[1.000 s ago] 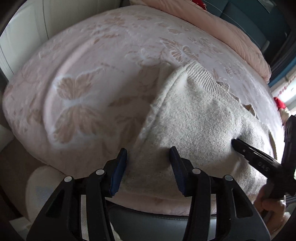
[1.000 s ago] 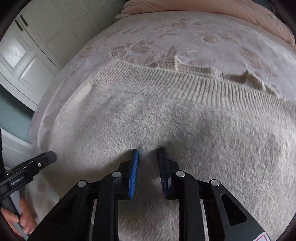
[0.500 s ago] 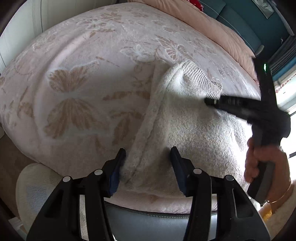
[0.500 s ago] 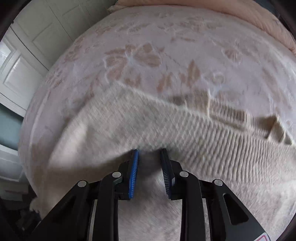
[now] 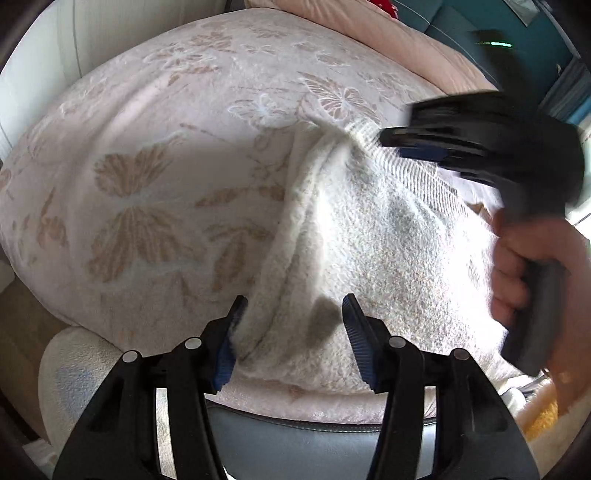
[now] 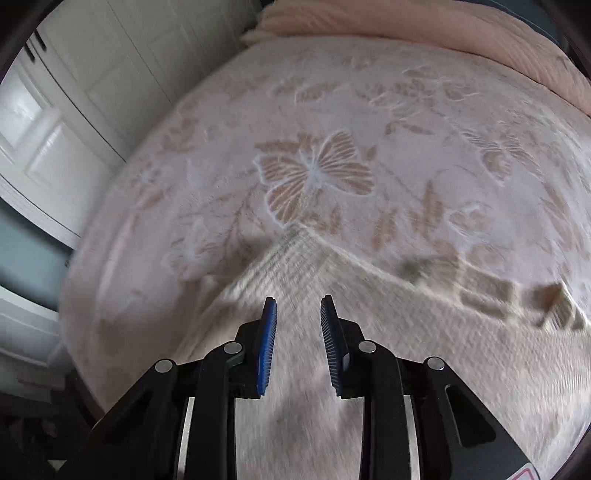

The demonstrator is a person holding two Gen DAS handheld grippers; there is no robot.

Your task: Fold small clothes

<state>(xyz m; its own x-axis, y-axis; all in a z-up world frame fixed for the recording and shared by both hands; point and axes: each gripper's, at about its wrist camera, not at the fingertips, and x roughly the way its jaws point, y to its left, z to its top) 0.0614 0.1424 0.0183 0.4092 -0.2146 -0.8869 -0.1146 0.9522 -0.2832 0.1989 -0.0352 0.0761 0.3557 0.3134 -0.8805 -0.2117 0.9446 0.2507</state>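
The cream knit sweater (image 5: 369, 251) lies on the butterfly-patterned blanket (image 5: 147, 166), near the blanket's front edge, with its ribbed hem (image 6: 295, 254) lifted and turned over toward the blanket's middle, so that one ribbed corner points at the large butterfly motif (image 6: 314, 173) woven into the blanket. A thick fold of the sweater runs down from that corner toward the blanket's near edge, where the left gripper (image 5: 293, 325) sits with its jaws spread wide on either side of the bunched fabric; the left blue pad (image 5: 229, 343) touches the fold, the right one stands apart from it, and nothing is pinched. The right gripper (image 6: 297, 332), seen blurred from the left wrist view and held by the right hand (image 5: 528, 269), hovers over the ribbed hem farther in on the blanket; its jaws stand partly apart with sweater fabric beneath and between them, and whether they actually hold the cloth cannot be told. Past the blanket's far edge lies a pink quilted cover (image 6: 424, 29), and beside the blanket's left edge stand white panelled doors (image 6: 66, 122)
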